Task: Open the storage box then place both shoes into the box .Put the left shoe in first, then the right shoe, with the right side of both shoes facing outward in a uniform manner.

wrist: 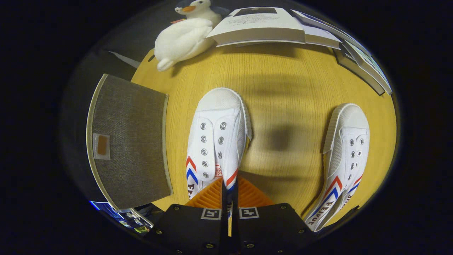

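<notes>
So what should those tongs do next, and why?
Probably lift that shoe and carry it toward the grey storage box beside it. The tongs look pinched on the collar of the shoe nearest the box, the fingers nearly together. The other shoe waits apart on the table.

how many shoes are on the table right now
2. One white shoe sits just ahead of the gripper, whose fingers are nearly closed on the edge of its heel collar. The other shoe lies apart, on the wooden table.
</notes>
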